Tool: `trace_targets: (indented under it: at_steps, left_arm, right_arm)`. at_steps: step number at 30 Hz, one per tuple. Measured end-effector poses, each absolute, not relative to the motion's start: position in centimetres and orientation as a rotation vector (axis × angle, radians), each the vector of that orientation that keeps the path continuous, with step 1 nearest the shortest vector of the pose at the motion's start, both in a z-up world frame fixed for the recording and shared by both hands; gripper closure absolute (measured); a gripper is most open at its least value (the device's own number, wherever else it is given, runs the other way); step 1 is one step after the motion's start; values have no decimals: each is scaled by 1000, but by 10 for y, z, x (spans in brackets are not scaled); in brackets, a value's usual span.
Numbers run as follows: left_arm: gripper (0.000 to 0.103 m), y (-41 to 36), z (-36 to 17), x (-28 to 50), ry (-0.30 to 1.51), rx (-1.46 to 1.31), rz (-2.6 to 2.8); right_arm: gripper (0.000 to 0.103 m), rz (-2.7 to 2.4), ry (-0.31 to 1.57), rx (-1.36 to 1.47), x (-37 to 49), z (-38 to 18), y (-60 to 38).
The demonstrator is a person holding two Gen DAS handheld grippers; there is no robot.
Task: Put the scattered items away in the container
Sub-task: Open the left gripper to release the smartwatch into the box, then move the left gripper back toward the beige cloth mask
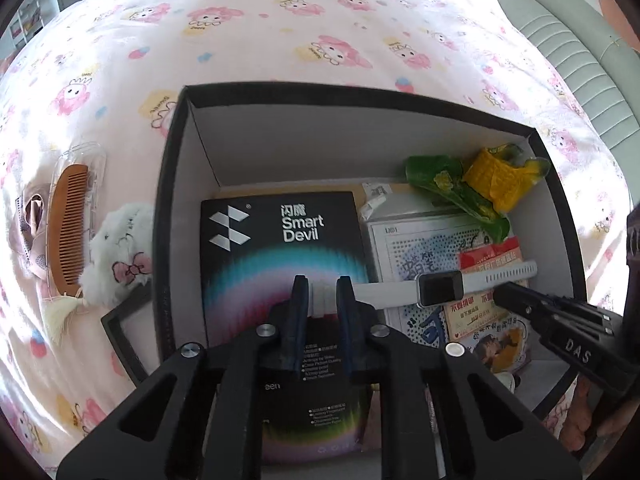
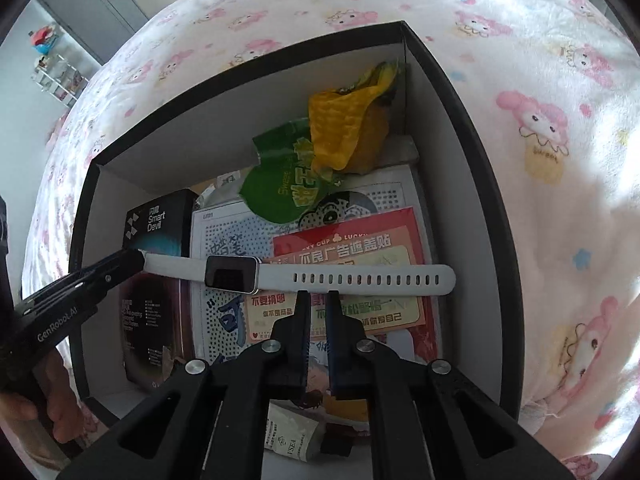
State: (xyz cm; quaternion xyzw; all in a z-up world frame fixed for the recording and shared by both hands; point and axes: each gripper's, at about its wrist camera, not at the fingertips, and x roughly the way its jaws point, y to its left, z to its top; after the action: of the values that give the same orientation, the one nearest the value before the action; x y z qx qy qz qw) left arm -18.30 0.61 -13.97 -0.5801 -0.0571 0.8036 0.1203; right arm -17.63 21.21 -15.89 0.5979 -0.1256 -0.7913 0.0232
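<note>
Placing step: left gripper (image 1: 322,294) clamps one strap end of the white silicone smartwatch (image 2: 256,275), holding it inside the black cardboard box (image 2: 472,184) over the papers. Right gripper (image 2: 316,300), jaws together and empty, hangs at the watch's 6 o'clock. Next move likely: release. Wooden comb (image 1: 66,232) and white plush toy (image 1: 118,256) remain outside, at the box's 9 o'clock.

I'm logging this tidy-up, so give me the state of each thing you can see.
Box: open, partly filled.
Watch: over box, screen dark, strap end in left gripper.
Right gripper: shut, empty.
Comb: outside box, in clear case.
Plush: outside, against box.
</note>
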Motion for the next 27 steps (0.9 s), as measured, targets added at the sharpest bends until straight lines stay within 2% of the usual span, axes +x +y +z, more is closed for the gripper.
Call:
trace_targets:
  at_steps: [4,7,15,17,19,21,24,26,27]
  left_arm:
    - [89,7,-139,-180,-157,-1664,2319]
    - [88,0,-133,-180,-234,-1629,2299]
    - [88,2,-123,-161,-182,-1613,2294]
    - [85,4,-109,-153,-162,-1546,2310]
    - [81,6,-96,-146,-161,-1482,2331]
    - [75,3,-82,-132,-171,-1444,2372]
    - [72,-4,-58,-107,-181,-1368,2435]
    - [71,-8,-44,-92,-181,-1316,2480]
    - [69,-9,-38,-87,-181,-1296,2497]
  right_arm:
    - [98,-2508,-382,1846,-179,-159,219]
    - [97,-2580,-378,1817,-173,-150,221]
    - [92,-2657,-90,1753,-141,-131,190]
    - [88,-2672,-78,1722,-132,-124,183]
    - [74,-2684,-86,1679,-122,-113,180]
    - [69,-2712,-70,1630,-115,-98,173]
    - [68,-2754,-33,1563,-104,-73,160]
    - [63,-2768,-20,1508,-93,-57,156]
    - [57,-2763,-24,1480,-91,-50,150]
